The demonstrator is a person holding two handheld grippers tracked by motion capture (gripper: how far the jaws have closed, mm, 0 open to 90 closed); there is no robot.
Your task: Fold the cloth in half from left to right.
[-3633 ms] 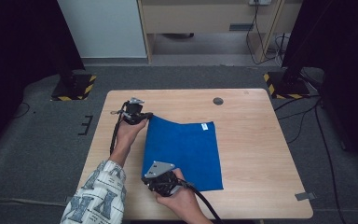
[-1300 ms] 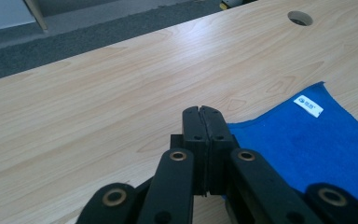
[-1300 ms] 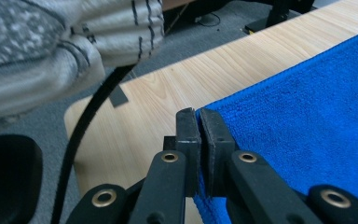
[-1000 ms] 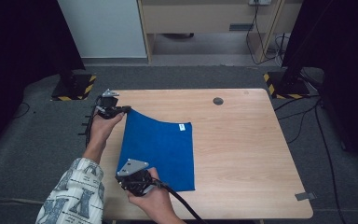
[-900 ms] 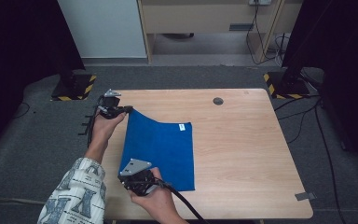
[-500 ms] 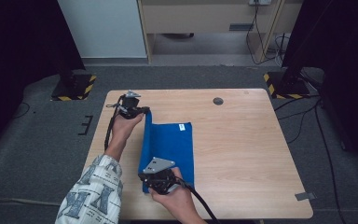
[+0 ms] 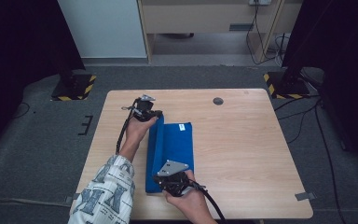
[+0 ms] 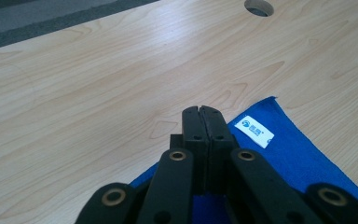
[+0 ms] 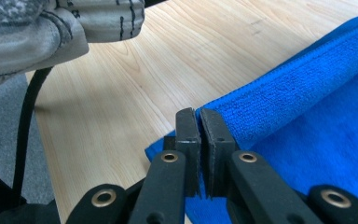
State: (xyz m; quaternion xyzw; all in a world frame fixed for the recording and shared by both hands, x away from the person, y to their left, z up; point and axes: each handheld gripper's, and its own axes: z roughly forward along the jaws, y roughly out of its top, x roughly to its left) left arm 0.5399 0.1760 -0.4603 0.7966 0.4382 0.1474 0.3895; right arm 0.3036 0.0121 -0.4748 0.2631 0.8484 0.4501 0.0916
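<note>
The person is in the middle of folding a blue towel [image 7: 170,154] on the wooden table [image 7: 242,149]. In the high view the towel lies a little left of the centre of the frame, as a narrow upright strip, with its left edge lifted and rolled over toward the right. A small white label [image 7: 182,126] sits near its upper right corner.

The left claw [image 7: 152,113] is at the upper end of the towel, and in the left gripper view its jaws are pressed together with blue cloth under them, so I judge it is holding the far corner of the lifted edge. The right claw [image 7: 173,179] is at the lower end of the towel, near the bottom of the frame. In the right gripper view [image 9: 200,122] its jaws are almost together, and the folded blue edge comes in between them; it seems to pinch the near corner.

So the step in hand is to carry the left edge over onto the right one. The next move, I think, calls for both claws to go to the right together, at the same height, and to lay the held edge along the right edge, near the label, before they let go. If one hand goes faster, the fold may become crooked.
</note>
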